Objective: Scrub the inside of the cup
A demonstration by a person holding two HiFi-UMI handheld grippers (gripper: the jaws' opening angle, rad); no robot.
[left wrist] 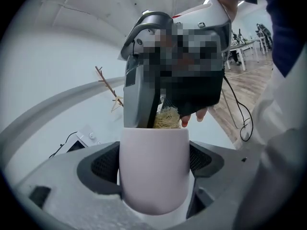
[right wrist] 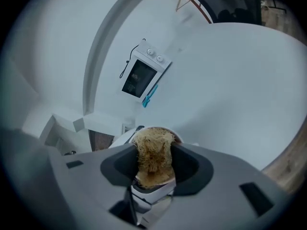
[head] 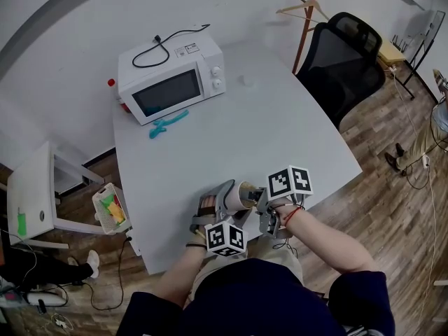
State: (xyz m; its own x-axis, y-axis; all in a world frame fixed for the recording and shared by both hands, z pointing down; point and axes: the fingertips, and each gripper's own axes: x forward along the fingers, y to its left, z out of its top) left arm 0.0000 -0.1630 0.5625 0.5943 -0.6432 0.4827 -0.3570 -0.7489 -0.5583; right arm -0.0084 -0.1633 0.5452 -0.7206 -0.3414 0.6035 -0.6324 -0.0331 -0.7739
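In the head view, your left gripper (head: pixel 233 197) and right gripper (head: pixel 261 203) meet at 6 o'clock, over the near edge of the white table (head: pixel 280 131), and the cup (head: pixel 246 192) sits between them, just beside both. A white microwave (head: pixel 172 75) stands on the table at 11 o'clock with its black cord (head: pixel 168 42) lying on top. A small teal tool (head: pixel 168 123) lies on the tabletop just in front of it. A black office chair (head: pixel 346 58) stands at 2 o'clock, off the table's far corner. In the left gripper view, your jaws are clenched on the pale cup, one pad pressed against each side of its wall, and its mouth points up toward 12 o'clock. A tan fibrous scrubber (left wrist: pixel 167 119) shows at the cup's rim, under the other gripper, which fills the frame above from 11 to 1 o'clock. In the right gripper view, your jaws are clamped on the scrubber, which bulges out between the pads at frame centre. The cup's rim curves round its far end, and the microwave and teal tool lie on the table toward 11 o'clock.
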